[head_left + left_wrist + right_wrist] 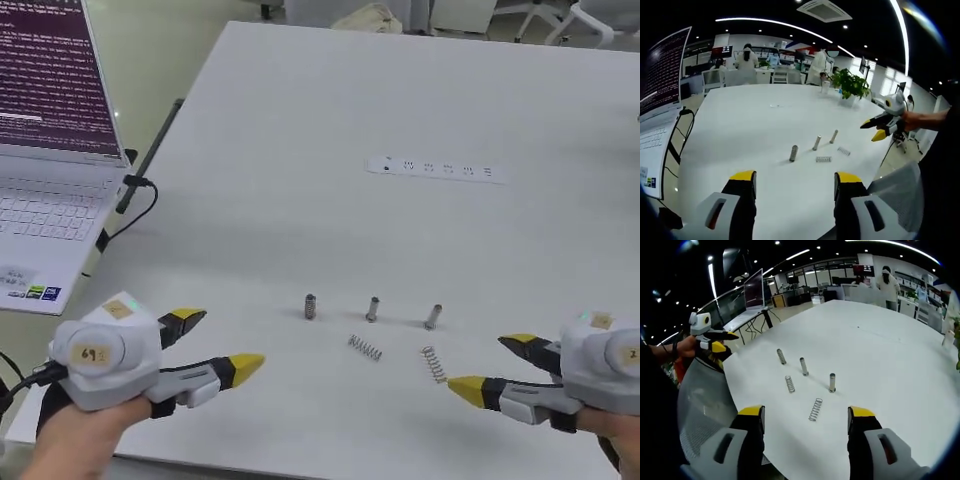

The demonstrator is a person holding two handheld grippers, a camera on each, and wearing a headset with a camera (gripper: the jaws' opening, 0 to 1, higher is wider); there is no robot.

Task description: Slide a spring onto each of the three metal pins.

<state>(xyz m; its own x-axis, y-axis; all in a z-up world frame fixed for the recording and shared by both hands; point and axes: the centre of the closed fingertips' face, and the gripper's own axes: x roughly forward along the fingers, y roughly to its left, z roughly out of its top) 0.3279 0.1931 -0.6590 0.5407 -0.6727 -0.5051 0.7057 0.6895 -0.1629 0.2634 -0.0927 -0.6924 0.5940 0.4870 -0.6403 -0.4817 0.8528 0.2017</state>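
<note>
Two thin, seemingly steel, coil springs (pixel 365 347) lie loose; our yellow-tipped left gripper (pixel 230 338) and right gripper (pixel 478 362) gape empty; skewed pinch could flick one away.

Head view: set high above the near edge of the surface (pixel 300 150), facing forward and down at mid range.

Left gripper view: low over the surface, looking along the left hand-held gripper (pixel 230 338) toward the pins (pixel 372 309) from their left.

Right gripper view: equally low, from their right, seemingly nearer, though fisheye warp makes this uncertain.

All three views share the pins and the loose springs (pixel 365 347).
</note>
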